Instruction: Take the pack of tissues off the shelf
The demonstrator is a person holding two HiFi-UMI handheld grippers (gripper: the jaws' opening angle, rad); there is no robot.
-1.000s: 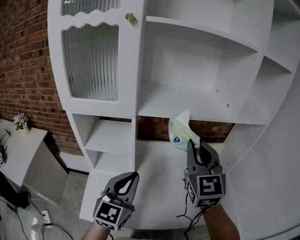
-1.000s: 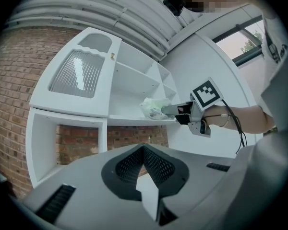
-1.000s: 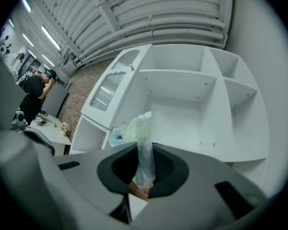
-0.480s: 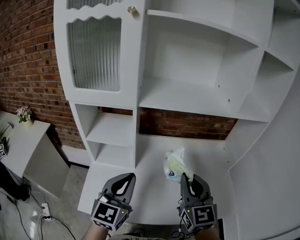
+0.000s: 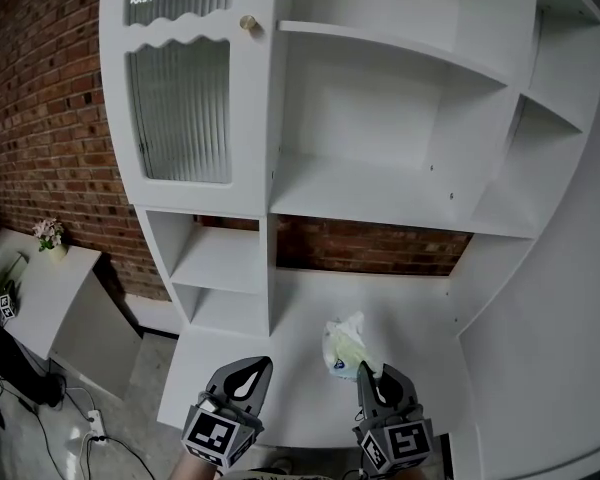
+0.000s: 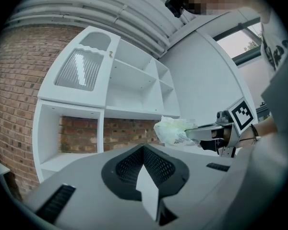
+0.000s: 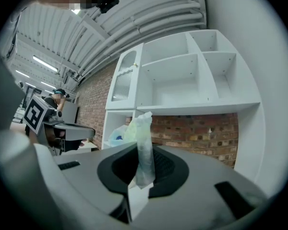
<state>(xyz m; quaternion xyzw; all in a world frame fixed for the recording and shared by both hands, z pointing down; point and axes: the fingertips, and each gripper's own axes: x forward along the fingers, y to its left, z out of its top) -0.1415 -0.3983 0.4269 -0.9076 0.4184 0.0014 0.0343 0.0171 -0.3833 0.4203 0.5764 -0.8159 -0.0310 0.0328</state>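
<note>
The pack of tissues (image 5: 344, 344) is a soft pale yellow-green plastic pack with a blue mark. It hangs low in front of the white shelf unit (image 5: 380, 198), over the lowest board. My right gripper (image 5: 364, 371) is shut on the pack's crimped end (image 7: 144, 147), which stands up between the jaws. From the left gripper view the pack (image 6: 173, 130) shows at the right with the right gripper's jaws on it. My left gripper (image 5: 257, 365) is beside it at the left, shut, with nothing in it (image 6: 146, 174).
The shelf unit has open compartments, a ribbed glass door (image 5: 178, 108) with a brass knob (image 5: 248, 23) at upper left, and a brick wall (image 5: 40, 118) behind. A white side table with a small flower pot (image 5: 48, 235) stands at the left. Cables lie on the floor (image 5: 70, 428).
My right gripper has carried the tissue pack down and back from the middle shelf's edge to low over the bottom board. The left gripper has stayed low at the left.
</note>
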